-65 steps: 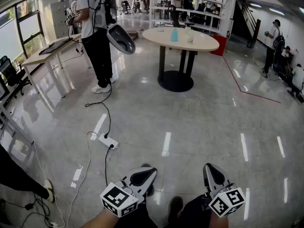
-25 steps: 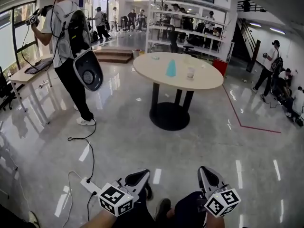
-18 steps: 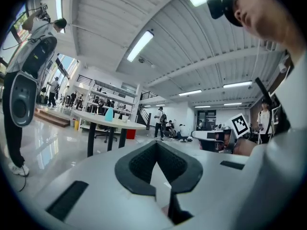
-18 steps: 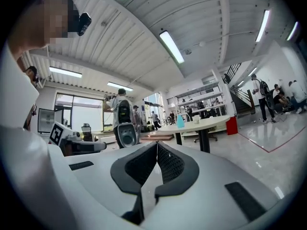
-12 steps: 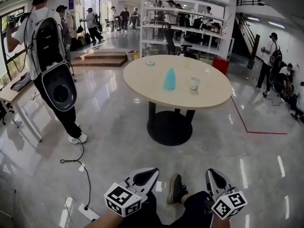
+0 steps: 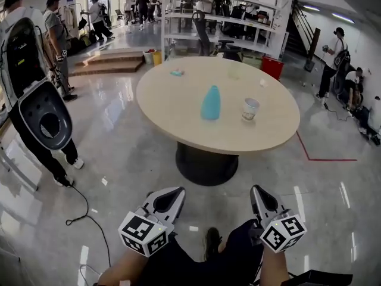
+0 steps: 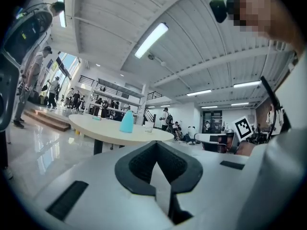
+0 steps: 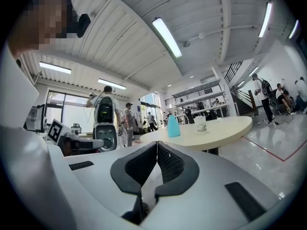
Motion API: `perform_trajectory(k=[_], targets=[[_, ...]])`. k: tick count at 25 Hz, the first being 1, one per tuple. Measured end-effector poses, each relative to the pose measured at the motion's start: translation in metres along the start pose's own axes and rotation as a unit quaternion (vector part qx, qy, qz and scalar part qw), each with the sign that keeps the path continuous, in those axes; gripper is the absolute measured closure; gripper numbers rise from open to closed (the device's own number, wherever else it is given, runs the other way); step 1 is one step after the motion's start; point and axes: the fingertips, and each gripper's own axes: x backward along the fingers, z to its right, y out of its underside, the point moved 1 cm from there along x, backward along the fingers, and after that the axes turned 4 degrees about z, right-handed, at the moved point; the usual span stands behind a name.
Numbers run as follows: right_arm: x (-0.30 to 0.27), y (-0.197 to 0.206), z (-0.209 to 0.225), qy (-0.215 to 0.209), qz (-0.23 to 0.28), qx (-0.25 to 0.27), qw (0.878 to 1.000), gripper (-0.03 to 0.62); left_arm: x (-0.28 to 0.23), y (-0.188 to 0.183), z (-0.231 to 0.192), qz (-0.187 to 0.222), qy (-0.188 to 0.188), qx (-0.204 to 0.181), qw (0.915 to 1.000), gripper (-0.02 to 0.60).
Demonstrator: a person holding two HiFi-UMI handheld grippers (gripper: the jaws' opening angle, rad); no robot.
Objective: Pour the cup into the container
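A white paper cup (image 6: pixel 250 109) stands on a round beige table (image 6: pixel 178 112), to the right of a pale blue bottle-shaped container (image 6: pixel 211 103). Both grippers are held low near the person's legs, well short of the table. The left gripper (image 6: pixel 172 195) and the right gripper (image 6: pixel 259 192) are shut with nothing between their pads. In the left gripper view the container (image 7: pixel 127 122) and the cup (image 7: pixel 148 126) show far beyond the shut gripper (image 7: pixel 156 145). The right gripper view shows the container (image 8: pixel 173 127) and the cup (image 8: pixel 200 123) past its shut gripper (image 8: pixel 157 144).
A person with a backpack and a hanging grey device (image 6: pixel 40 120) stands to the left of the table. A cable (image 6: pixel 83 216) lies on the glossy floor. A small teal thing (image 6: pixel 177 72) lies at the table's far side. Shelves (image 6: pixel 220 16), a red bin (image 6: pixel 272 67) and other people stand behind.
The view has come closer to the round table, which now looks bigger and nearer. The person with the backpack has slid to the left edge. Both grippers stay low and shut.
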Motion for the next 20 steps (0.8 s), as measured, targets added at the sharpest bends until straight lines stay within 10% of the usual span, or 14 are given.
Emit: perform_trajectory(k=[17,20], targets=[[-0.176,-0.031,0.147,0.058,0.006,0.025,0.998,0.585,-0.198,-0.044,-0.134,-0.017,0.018,-0.026,0.9993,0.589],[-0.197,-0.035,0.164,0.065,0.003,0.041,0.997,0.496,-0.218,-0.051,-0.157,-0.016,0.008,-0.035,0.9992,0.589]])
